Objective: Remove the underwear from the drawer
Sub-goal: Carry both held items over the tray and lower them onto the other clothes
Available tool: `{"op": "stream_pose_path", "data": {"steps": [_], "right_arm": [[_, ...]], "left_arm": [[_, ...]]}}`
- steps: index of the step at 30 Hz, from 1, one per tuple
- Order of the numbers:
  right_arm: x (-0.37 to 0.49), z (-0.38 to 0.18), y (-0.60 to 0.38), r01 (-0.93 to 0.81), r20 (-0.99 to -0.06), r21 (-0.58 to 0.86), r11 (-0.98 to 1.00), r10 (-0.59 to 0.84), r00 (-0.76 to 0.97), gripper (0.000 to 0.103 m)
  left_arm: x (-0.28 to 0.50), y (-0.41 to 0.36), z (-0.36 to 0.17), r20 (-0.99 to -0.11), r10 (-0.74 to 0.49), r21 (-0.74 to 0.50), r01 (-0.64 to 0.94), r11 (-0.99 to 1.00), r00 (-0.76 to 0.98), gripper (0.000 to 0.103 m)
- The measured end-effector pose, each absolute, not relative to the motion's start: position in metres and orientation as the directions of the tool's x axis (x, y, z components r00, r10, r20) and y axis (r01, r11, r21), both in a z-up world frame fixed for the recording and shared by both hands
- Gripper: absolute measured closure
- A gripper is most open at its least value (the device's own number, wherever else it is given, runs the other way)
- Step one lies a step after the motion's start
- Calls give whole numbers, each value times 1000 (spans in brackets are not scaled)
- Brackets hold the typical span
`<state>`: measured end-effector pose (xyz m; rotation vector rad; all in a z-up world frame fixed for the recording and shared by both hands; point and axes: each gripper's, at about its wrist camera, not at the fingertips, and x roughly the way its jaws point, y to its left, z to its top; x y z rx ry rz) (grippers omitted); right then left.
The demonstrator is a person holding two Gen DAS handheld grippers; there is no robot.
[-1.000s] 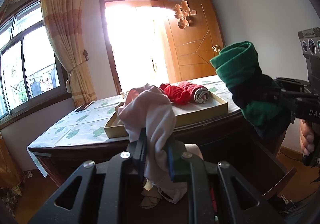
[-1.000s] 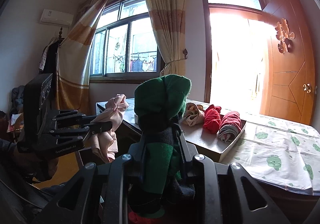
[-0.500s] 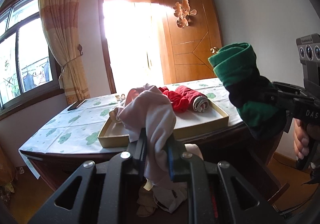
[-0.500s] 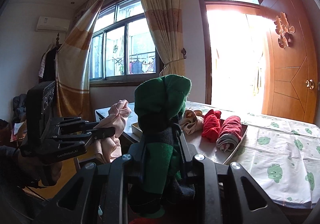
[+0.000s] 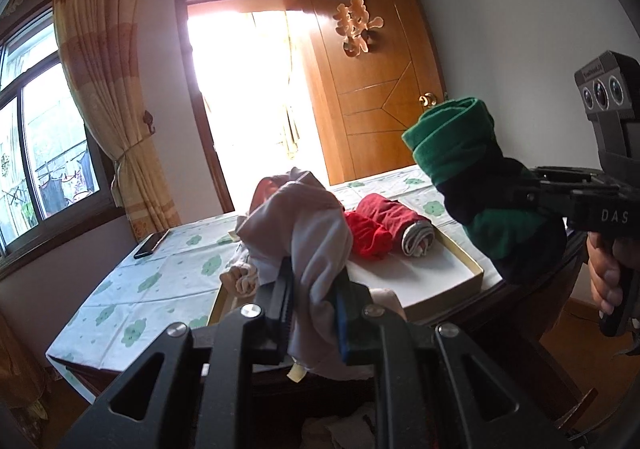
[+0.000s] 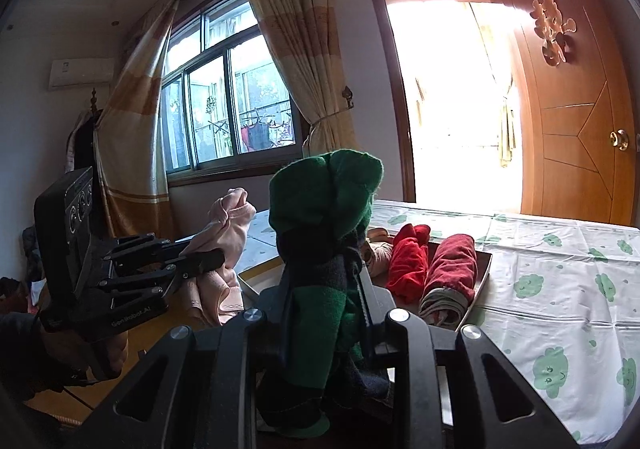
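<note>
Left hand-held gripper [image 5: 312, 313]: clenching pale pink underwear [image 5: 308, 233] mid-bundle, cloth drooping limp below pads. Right hand-held gripper [image 6: 324, 313]: gripping rolled green-and-navy underwear [image 6: 324, 209] round its middle, top flopping over. Both hanging in air near worktop [image 6: 560, 277], w/ tray [image 5: 452, 281] holding red rolls [image 5: 384, 229]. Handling light, soft, squashy, prob. slipping free if pinched at edge; taking mid-roll safest. Drawer possibly that dark area below, too murky to tell.

White letters "DAS" show on the black body of the right gripper [image 5: 516, 195], cut off at the frame edge. The left gripper [image 6: 216, 257] carries "GenRobot.AI" along its lower side. On the wooden door [image 5: 380, 97] hangs a pale cut-out double-happiness sign [image 5: 357, 27]. Small print on the camera block [image 5: 606, 83] stays unreadable.
</note>
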<state>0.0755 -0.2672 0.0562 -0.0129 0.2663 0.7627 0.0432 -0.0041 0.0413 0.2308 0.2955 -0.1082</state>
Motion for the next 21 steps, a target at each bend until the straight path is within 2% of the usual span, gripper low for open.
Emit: {"op": "stream_pose_path", "data": {"steps": [21], "right_arm": [[152, 84, -266, -612, -319, 171, 772, 631, 707, 75]], "left_arm": [[139, -27, 70, -354, -26, 330, 151, 932, 935, 88]]}}
